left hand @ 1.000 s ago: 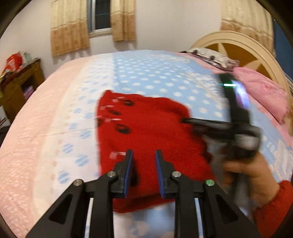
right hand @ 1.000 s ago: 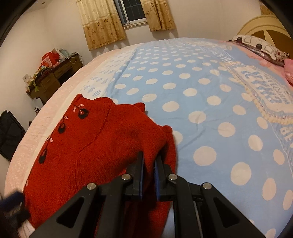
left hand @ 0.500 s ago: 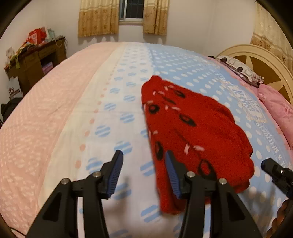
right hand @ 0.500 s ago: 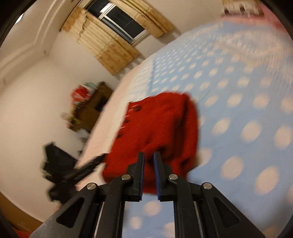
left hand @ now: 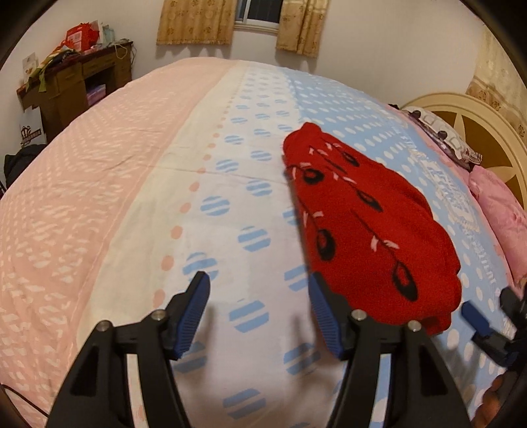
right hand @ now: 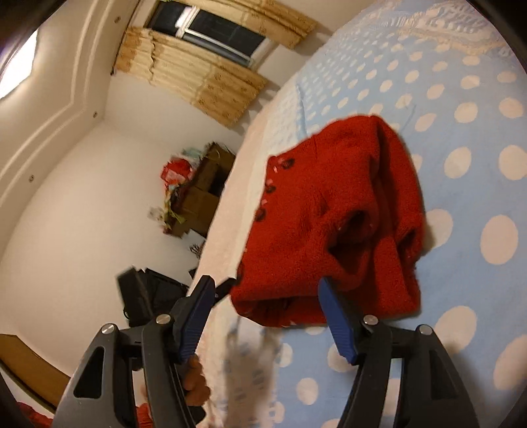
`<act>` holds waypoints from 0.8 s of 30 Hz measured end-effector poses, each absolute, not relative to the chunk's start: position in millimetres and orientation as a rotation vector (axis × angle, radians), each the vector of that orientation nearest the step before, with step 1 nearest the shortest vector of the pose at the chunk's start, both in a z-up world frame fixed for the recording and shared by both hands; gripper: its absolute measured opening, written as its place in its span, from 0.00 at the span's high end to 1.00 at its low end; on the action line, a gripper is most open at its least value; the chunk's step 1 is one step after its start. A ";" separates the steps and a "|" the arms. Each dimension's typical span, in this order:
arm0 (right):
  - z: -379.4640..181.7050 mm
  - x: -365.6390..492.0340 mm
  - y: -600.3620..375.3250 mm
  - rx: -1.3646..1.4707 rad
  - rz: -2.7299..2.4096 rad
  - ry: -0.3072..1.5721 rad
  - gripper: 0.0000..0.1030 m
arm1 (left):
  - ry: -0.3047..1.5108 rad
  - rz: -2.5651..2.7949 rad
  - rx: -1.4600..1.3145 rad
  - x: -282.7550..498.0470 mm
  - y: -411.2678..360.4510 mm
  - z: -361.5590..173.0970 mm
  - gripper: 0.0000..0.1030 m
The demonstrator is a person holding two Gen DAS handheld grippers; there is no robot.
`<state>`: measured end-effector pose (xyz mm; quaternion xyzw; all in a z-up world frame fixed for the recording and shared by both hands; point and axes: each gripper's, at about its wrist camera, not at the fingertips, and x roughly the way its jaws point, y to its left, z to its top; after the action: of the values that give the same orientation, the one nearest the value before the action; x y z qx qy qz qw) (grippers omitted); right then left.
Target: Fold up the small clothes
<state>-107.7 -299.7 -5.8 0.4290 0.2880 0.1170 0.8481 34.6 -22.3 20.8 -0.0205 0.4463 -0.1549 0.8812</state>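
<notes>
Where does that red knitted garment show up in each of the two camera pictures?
Left wrist view: the red garment lies right of centre on the bed, beyond the right finger.
Right wrist view: the same garment fills the centre, beyond the open fingers.
Shared landmark: the curtained window.

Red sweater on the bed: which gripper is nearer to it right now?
Hard to call. The left gripper and right gripper both hang open at the red sweater near edge, neither gripping it.

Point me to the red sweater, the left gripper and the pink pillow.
red sweater (left hand: 372,227), left wrist view, middle of the knit top face.
left gripper (left hand: 260,312), left wrist view, midway between its open fingertips.
pink pillow (left hand: 500,207), left wrist view, its upper surface.
</notes>
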 end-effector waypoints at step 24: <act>0.3 -76.9 -280.9 0.466 -0.043 0.756 0.84 | 0.906 -0.280 0.044 32.0 -19.4 17.8 0.32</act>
<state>-76.9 -280.9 0.3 0.2255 0.3657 -0.0206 0.9028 32.0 -19.4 17.8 0.0211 0.4361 -0.1348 0.8895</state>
